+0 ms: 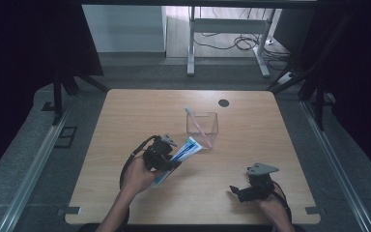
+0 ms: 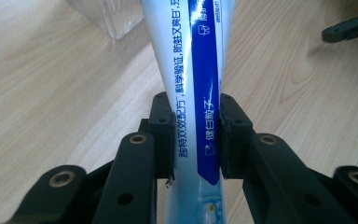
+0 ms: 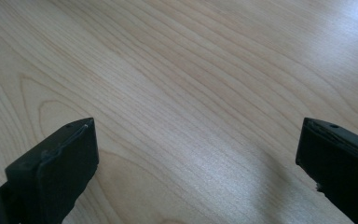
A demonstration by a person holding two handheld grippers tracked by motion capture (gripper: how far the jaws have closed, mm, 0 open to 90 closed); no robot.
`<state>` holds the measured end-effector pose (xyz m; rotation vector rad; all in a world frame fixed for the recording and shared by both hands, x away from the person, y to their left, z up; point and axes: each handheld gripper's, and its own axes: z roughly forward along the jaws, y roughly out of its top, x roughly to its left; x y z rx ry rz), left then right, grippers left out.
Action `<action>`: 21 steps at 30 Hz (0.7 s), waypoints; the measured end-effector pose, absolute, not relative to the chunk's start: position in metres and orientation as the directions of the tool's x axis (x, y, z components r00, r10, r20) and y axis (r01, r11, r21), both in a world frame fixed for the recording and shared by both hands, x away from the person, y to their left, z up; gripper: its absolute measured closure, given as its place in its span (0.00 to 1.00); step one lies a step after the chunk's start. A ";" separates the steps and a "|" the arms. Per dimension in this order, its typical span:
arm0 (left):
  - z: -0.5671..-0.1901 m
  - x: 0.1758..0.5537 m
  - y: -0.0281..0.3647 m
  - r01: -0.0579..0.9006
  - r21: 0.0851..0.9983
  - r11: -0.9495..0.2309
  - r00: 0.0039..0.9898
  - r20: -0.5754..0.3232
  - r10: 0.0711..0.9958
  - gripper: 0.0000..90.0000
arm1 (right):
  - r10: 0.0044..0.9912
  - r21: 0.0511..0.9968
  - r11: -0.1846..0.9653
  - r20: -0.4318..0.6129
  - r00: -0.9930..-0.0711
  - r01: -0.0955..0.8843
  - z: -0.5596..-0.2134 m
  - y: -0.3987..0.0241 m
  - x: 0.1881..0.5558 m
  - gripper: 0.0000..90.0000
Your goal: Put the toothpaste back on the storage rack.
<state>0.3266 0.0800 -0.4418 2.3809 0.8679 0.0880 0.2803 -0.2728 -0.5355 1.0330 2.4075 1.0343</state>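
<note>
Blue-and-white toothpaste tube [image 2: 193, 93], cut off at the top, sits clamped in the left gripper [image 2: 196, 133]; high view adds the clear cup [image 1: 202, 124] at centre; right gripper [image 3: 196, 158] gapes over bare table [image 3: 191, 70].

The table [image 3: 205, 84] under me is pale wood or wood-look laminate, its grain running in long streaks, smooth with a soft sheen where the light falls. My jaws are matt black plastic, a little rough at the edges. The toothpaste tube [image 2: 193, 93] pressed between my left gripper's [image 2: 196, 140] pads is glossy white and blue plastic, smooth and printed. The small box [image 1: 202, 124] farther off looks like clear, shiny plastic, though it may be glass.
</note>
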 end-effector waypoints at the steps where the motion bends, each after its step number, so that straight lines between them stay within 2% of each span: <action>1: -0.440 0.327 0.080 0.564 0.562 -0.605 0.784 -0.135 0.606 0.79 | 0.729 0.730 0.475 -0.014 -0.684 0.491 -0.535 -0.273 0.280 0.00; 21: -0.410 0.344 0.074 0.531 0.636 -0.561 0.789 -0.129 0.600 0.79 | 0.735 0.728 0.473 -0.016 -0.677 0.496 -0.535 -0.274 0.281 0.00</action>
